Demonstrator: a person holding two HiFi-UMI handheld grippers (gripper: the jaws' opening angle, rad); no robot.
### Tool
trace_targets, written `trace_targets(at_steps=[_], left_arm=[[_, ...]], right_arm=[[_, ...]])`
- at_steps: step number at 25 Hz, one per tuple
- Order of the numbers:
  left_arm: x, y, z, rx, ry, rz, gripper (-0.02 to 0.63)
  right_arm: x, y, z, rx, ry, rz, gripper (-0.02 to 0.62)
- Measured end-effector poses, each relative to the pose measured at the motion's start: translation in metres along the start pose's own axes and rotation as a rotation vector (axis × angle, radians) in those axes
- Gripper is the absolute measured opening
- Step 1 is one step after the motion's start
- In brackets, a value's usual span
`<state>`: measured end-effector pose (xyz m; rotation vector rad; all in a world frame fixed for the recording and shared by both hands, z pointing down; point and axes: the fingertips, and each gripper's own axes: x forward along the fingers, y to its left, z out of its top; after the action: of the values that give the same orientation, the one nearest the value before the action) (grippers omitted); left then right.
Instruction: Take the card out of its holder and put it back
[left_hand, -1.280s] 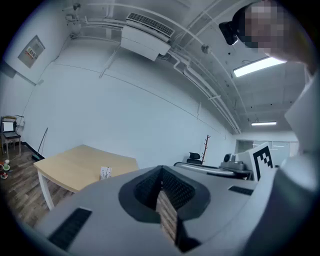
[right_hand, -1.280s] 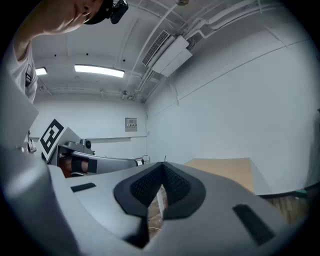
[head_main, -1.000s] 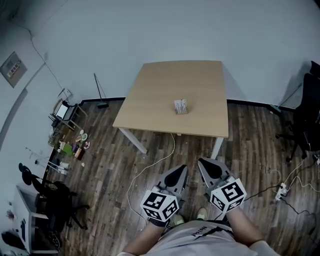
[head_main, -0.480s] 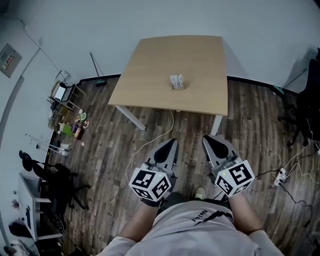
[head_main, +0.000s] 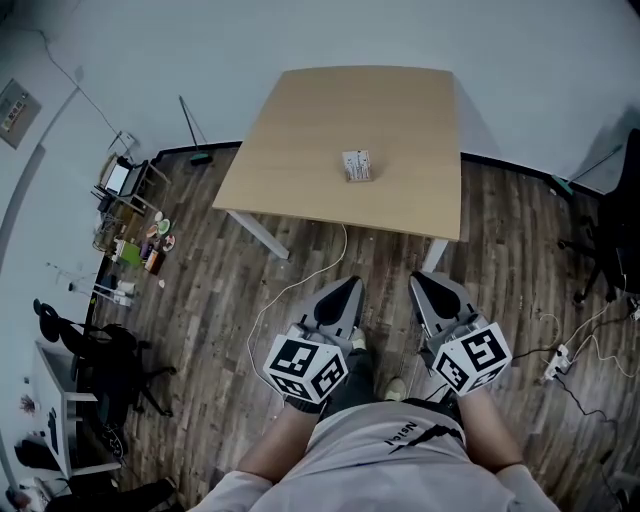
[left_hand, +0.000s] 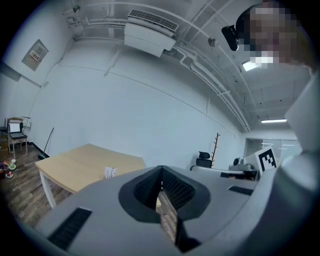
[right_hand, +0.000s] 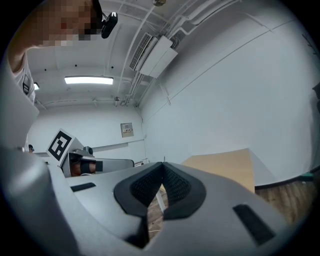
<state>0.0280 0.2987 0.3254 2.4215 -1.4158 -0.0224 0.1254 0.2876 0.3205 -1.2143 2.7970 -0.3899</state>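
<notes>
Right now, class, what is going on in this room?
A person stands back from the table, holding a gripper in each hand. The left gripper and right gripper are both shut and empty, close to the body. The card holder sits on the table with nothing touching it.

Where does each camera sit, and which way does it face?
Head view: on the person's head, steeply down at table, card holder, left claw, right claw, forearms.
Left gripper view: on left claw, shut, facing table and card holder; torso at right.
Right gripper view: on right claw, shut, facing table; torso at left.
All three share the table.
</notes>
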Motion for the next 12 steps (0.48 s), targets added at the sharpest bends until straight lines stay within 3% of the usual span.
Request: trace_targets(at_steps=[12], left_arm=[[0.086,0.097,0.024,0.011,0.029,-0.070,0.014]], right_arm=[[0.122,-0.037,-0.002,-0.006,0.031,0.013,0.013]])
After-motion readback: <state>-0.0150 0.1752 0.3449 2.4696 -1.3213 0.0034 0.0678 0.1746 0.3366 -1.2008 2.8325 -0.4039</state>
